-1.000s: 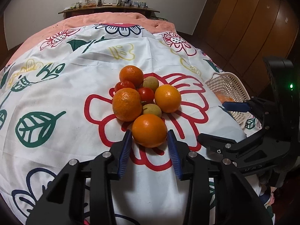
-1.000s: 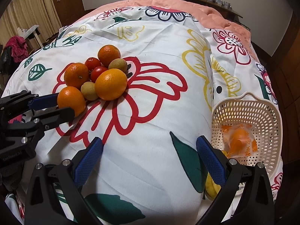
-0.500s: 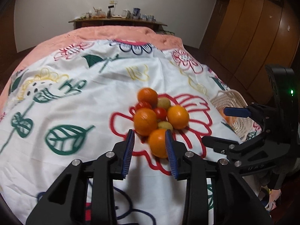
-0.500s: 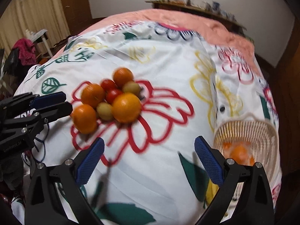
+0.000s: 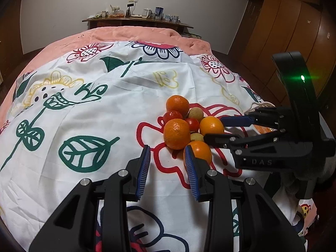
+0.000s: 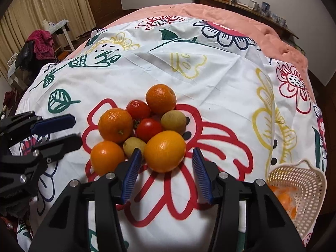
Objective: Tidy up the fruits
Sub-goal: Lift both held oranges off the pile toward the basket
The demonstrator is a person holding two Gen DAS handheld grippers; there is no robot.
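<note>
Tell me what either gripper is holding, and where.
Nothing is held. The right gripper's jaws have just been closing around the front orange, but the pads do not touch it. The left gripper's jaws, also just closing, are empty.

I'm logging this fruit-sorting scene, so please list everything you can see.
Oranges: four, orange, clustered on the sheet.
Tomatoes: two, red, middle of the cluster.
Small round fruits: two, yellow-green, in the cluster.
Basket: one, cream, at the sheet's right edge, orange fruit inside.
Sheet: one, white floral, over a pink blanket.
Shelf: one, brown, far wall, jars on it.
Left gripper: black, blue pads, just been closing, empty.
Right gripper: same colours, just been closing, nearest orange framed between pads, untouched.
</note>
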